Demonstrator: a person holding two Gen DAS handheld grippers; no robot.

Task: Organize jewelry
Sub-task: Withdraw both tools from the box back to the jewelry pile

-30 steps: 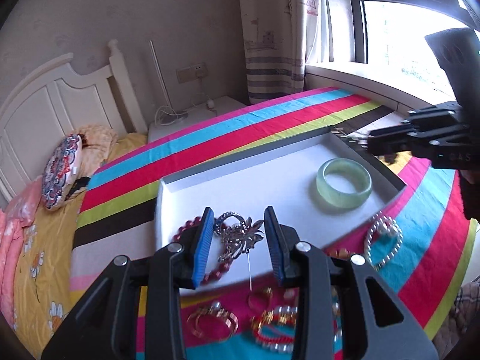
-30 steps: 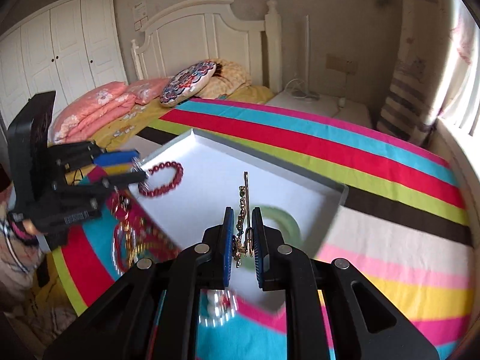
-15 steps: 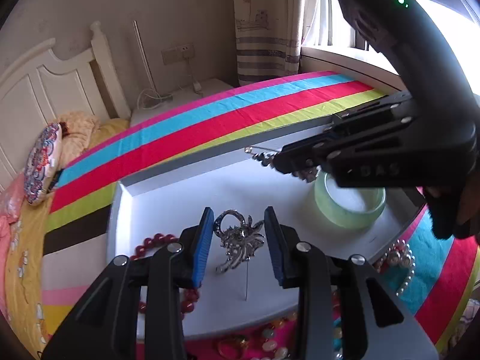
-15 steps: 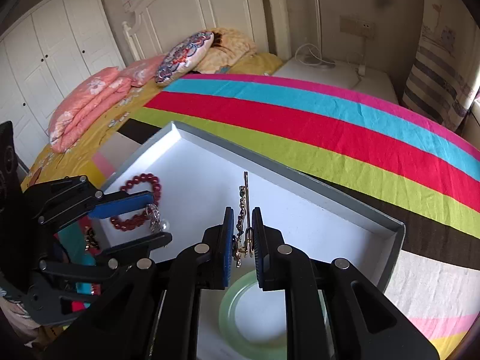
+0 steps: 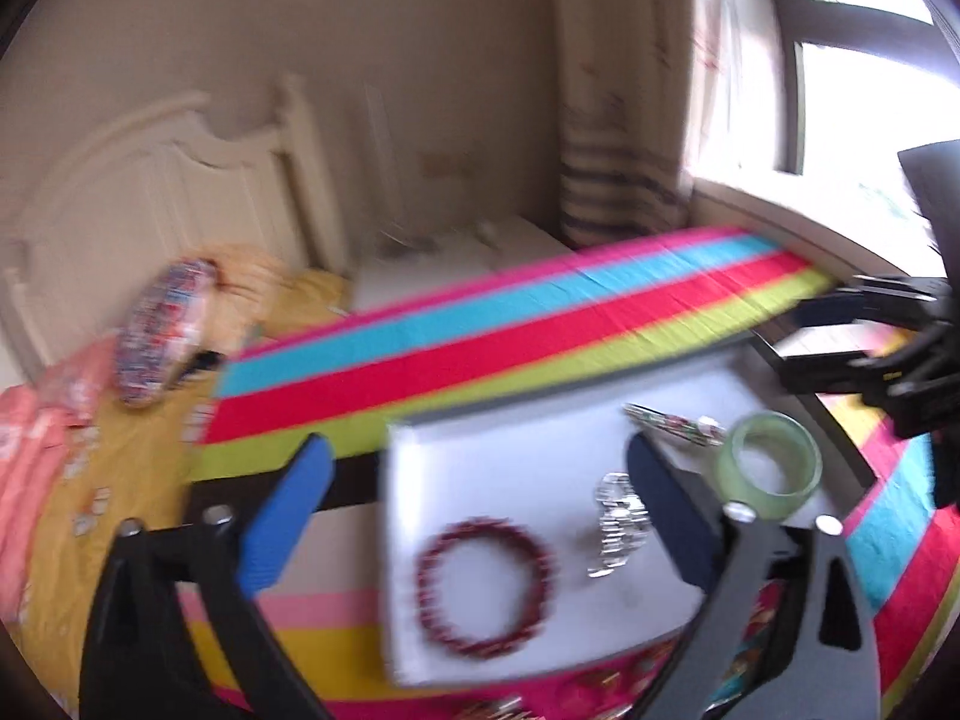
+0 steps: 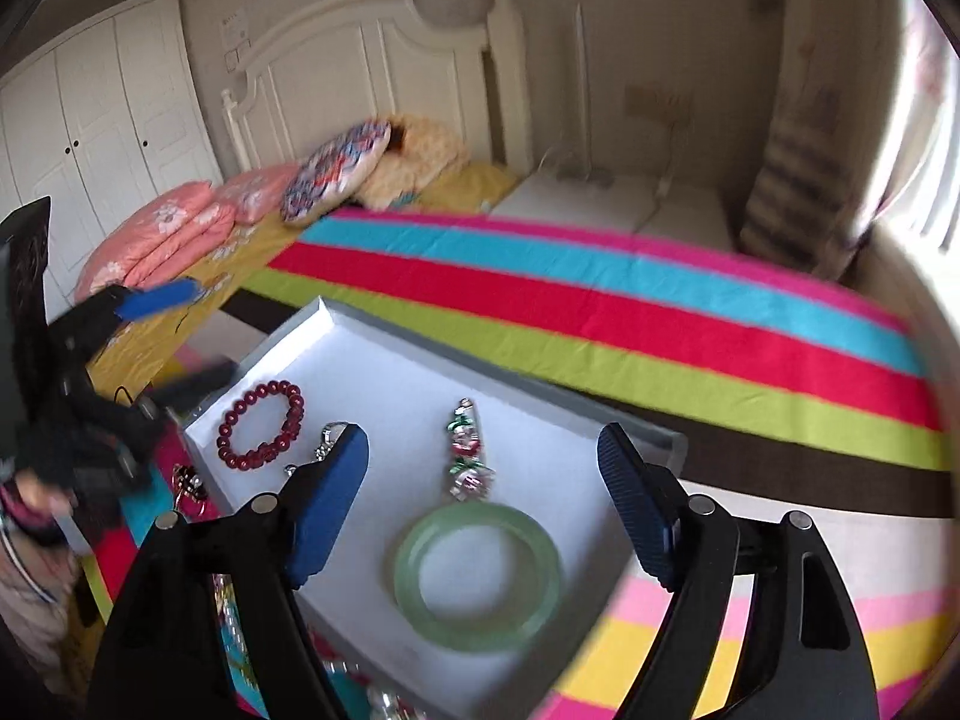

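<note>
A white tray (image 6: pixel 384 384) lies on the striped cloth. In it are a red bead bracelet (image 6: pixel 261 432), a green jade bangle (image 6: pixel 478 576), a jewelled hairpin (image 6: pixel 465 456) and a silver brooch (image 5: pixel 618 521). My right gripper (image 6: pixel 480 516) is open and empty above the tray's near part. My left gripper (image 5: pixel 474 516) is open and empty above the tray's left end; this view is blurred. The tray (image 5: pixel 516 462), bracelet (image 5: pixel 483 588), bangle (image 5: pixel 768 465) and hairpin (image 5: pixel 672 420) also show there.
More loose jewelry (image 6: pixel 189 483) lies on the striped cloth (image 6: pixel 600 312) beside the tray's near edge. A bed with pillows (image 6: pixel 336 180) and a headboard stands behind. A window (image 5: pixel 870 90) and a curtain are at the right.
Both grippers have opened. The right one has let go of the hairpin, which now lies in the tray. The left one has released the brooch and pulled back to the left.
</note>
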